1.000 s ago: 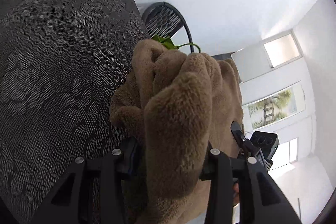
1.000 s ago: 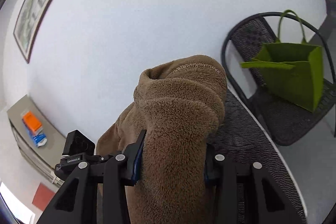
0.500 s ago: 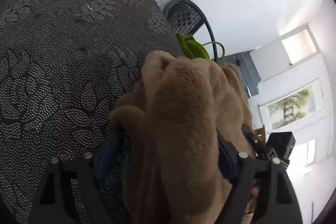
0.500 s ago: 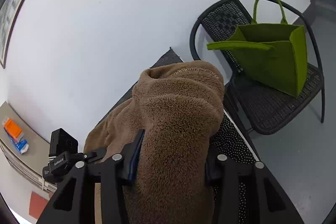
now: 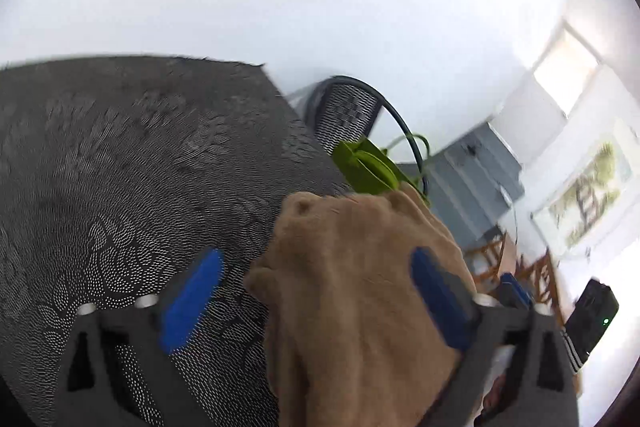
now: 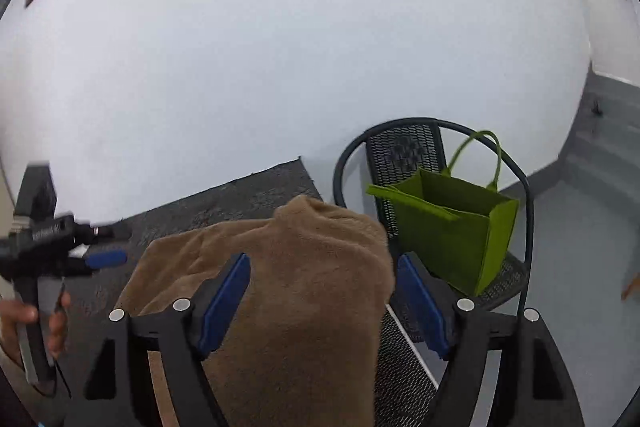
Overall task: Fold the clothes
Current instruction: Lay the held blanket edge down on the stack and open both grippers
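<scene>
A: fingers first. Left gripper [image 5: 316, 301] has flat blue pads on black frames w/ silver screws, and the jaws have just been opening, now spread wide. The brown fleece garment [image 5: 360, 299] bunches up between them; left pad has a clear gap to it, right pad is at the edge of the fabric but I can't tell if it touches.

B: right gripper [image 6: 324, 301]? Same build, jaws just been opening too, now a fair way apart. Fleece sits between them, and neither pad looks to be squeezing it.

A: textures?

B: garment's plush, fuzzy, thick rounded folds. It lies on a dark grey tablecloth [image 5: 120, 187] w/ a dotted floral weave, near the table's corner.

A: bg stuff: black metal mesh chair [image 6: 404, 155] w/ a round tube frame, lime green felt tote bag [image 6: 452, 231] on its seat, stiff and boxy, loop handles.

B: any writing?

A: white lettering on the left gripper's body in the right wrist view, too blurry to read. A hand [image 6: 24, 323] holds its grip.
</scene>
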The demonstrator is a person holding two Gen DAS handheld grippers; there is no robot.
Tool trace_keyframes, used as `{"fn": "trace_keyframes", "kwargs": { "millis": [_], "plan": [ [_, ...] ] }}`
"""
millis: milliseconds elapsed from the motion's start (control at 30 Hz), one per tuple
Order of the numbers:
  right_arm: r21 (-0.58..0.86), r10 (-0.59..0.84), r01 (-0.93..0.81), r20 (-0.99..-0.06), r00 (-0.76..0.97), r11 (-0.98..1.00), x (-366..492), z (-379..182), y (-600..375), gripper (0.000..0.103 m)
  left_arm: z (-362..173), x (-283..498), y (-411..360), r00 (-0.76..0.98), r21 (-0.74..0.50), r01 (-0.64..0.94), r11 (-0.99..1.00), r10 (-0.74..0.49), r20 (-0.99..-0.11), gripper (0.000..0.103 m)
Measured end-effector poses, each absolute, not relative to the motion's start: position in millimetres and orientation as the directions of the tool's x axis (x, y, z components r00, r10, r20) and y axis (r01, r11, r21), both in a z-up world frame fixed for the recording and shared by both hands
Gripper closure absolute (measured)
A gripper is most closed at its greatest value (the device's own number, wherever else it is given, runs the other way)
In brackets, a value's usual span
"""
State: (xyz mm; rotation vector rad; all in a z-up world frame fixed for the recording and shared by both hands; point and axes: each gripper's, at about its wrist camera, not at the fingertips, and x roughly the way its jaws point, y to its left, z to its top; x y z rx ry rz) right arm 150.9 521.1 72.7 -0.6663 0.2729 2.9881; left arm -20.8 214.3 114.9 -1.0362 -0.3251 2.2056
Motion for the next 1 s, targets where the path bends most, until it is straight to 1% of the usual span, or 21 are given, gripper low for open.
{"fn": "trace_keyframes", "kwargs": {
  "millis": [133, 200, 367, 433, 533, 600, 800, 900, 933, 1000],
  "plan": [
    [0.117, -0.003, -0.06, -0.477, -0.879, -0.991, 155.4, 54.7, 492.2, 0.025, 104.7, 0.2, 242.3, -0.42, -0.439, -0.529, -0.727, 0.673, -0.609, 0.0],
    [0.094, 0.005, -0.06, -0.502, -0.865, -0.994, 151.4, 44.1, 484.4, 0.024, 94.5, 5.5, 257.6, -0.4, -0.409, -0.543, -0.733, 0.654, -0.642, 0.0],
    [0.05, 0.042, -0.08, -0.527, -0.849, -0.995, 152.5, 32.4, 475.8, 0.023, 60.6, 17.4, 283.5, -0.38, -0.321, -0.568, -0.757, 0.588, -0.714, 0.0],
    [0.041, 0.047, -0.082, -0.538, -0.841, -0.996, 153.9, 26.1, 473.6, 0.022, 50.6, 19.4, 284.4, -0.37, -0.317, -0.564, -0.763, 0.577, -0.728, 0.0],
    [0.017, 0.063, -0.085, -0.529, -0.846, -0.996, 158.4, 20.8, 467.2, 0.022, 42.3, 14.6, 286.4, -0.354, -0.348, -0.553, -0.757, 0.591, -0.725, 0.0],
    [0.012, 0.071, -0.09, -0.527, -0.847, -0.996, 157.4, 18.6, 464.5, 0.022, 38.0, 13.7, 288.0, -0.345, -0.347, -0.555, -0.756, 0.589, -0.73, 0.0],
    [0.013, 0.08, -0.102, -0.52, -0.85, -0.995, 158.4, 19.4, 462.1, 0.021, 42.5, 20.6, 290.7, -0.366, -0.322, -0.556, -0.767, 0.573, -0.733, 0.0],
    [0.036, 0.081, -0.117, -0.518, -0.851, -0.992, 162.4, 29.6, 463.5, 0.019, 57.5, 26.0, 288.5, -0.386, -0.309, -0.56, -0.769, 0.572, -0.724, 0.0],
    [0.053, 0.08, -0.125, -0.518, -0.851, -0.991, 165.2, 34.8, 464.8, 0.019, 64.6, 30.5, 286.9, -0.405, -0.285, -0.565, -0.774, 0.561, -0.722, 0.0],
    [0.093, 0.096, -0.163, -0.498, -0.862, -0.982, 178.6, 49.6, 466.3, 0.017, 81.3, 43.2, 284.3, -0.472, -0.186, -0.577, -0.795, 0.511, -0.718, 0.0]
  ]
}}
